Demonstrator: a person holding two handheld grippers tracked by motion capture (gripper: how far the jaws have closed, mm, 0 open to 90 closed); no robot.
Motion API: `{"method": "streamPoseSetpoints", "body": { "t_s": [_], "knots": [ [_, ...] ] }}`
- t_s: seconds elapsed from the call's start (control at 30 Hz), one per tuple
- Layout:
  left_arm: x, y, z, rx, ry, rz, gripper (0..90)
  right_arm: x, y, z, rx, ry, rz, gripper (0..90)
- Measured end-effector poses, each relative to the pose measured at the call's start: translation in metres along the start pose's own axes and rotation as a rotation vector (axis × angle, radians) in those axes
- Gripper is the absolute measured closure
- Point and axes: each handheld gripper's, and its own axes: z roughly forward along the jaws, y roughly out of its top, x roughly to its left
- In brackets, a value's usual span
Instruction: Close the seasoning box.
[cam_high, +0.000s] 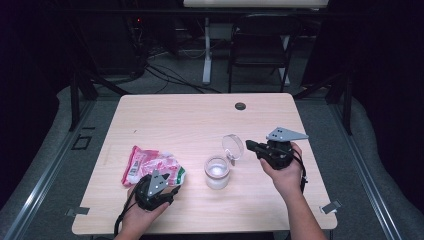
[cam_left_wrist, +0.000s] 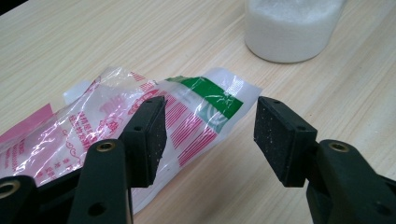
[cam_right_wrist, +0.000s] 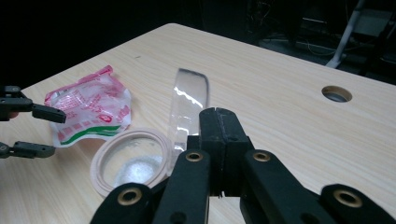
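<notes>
While left jaws gape over the bag (cam_left_wrist: 187, 116), right jaws pinch the lid (cam_right_wrist: 189, 105)

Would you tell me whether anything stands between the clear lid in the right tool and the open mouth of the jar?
Nothing visible does. The clear round lid, pinched in the right tool, hangs beside the white-filled plastic jar, whose mouth is open. The red-and-green plastic bag lies farther left.

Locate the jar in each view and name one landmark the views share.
High view: jar below centre, between the two hands.
Left gripper view: jar at the top, right of centre, beyond the jaws.
Right gripper view: jar lower left, seen from above, mouth open.
Shared landmark: the bag.
</notes>
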Motion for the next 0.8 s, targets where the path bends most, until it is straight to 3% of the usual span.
{"method": "streamPoseSetpoints", "body": {
  "t_s": [0.17,0.3,0.57,0.8],
  "knots": [
    [-0.002,0.009,0.0,-0.003,-0.007,0.028,44.3,-0.004,-0.006,0.006,0.006,-0.008,0.024,90.0],
    [-0.002,0.02,0.0,-0.036,-0.035,-0.008,45.0,-0.005,-0.009,0.011,0.009,-0.006,0.037,90.0],
    [-0.001,0.041,0.004,-0.052,-0.035,-0.009,49.0,-0.003,-0.014,0.018,0.035,0.003,0.039,90.0],
    [-0.001,0.068,0.009,-0.074,-0.063,-0.015,58.9,-0.003,-0.015,0.021,0.047,0.004,0.036,89.6]
  ]
}}
